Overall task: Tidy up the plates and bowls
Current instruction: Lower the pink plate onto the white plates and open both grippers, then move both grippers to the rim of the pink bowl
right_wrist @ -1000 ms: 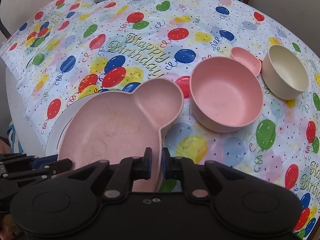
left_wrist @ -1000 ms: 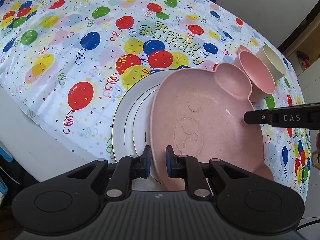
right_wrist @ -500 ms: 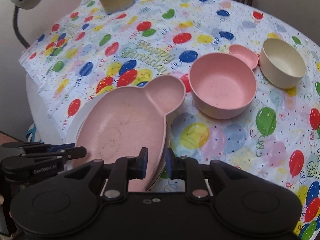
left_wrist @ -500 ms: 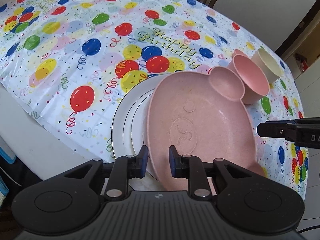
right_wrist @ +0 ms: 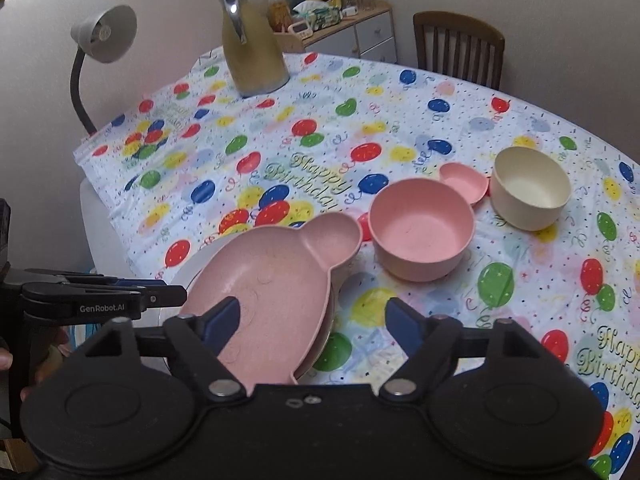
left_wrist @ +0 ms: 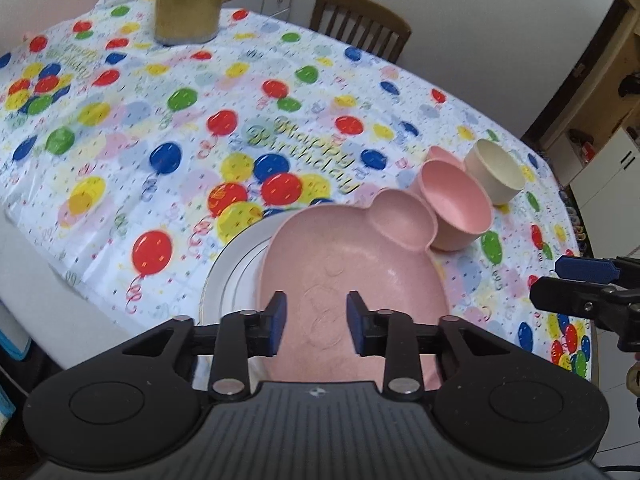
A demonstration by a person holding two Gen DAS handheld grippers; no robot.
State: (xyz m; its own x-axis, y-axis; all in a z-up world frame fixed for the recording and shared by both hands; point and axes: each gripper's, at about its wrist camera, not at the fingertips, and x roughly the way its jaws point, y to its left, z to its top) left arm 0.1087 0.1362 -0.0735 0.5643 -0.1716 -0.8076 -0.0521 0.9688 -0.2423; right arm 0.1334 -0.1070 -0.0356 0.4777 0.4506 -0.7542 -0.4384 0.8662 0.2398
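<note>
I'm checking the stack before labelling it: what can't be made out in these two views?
- White round plate: mostly covered by the pink bear-shaped plate in both views.
- Small pink eared dish: partly hidden behind the pink round bowl.
- Bear plate's near edge: hidden by each gripper body.

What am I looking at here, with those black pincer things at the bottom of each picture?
Those are two hand-held grippers, one in each of a person's hands; no robot arm is involved. Each carries a wide-angle camera looking out along its jaws. One picture comes from the left gripper, the other from the right gripper. Both stand open and hold nothing. On the balloon tablecloth lies a pink bear-shaped plate resting on a white plate. Beside it stand a pink bowl, a small pink dish behind it, and a cream bowl. A yellow jug stands at the far side.
</note>
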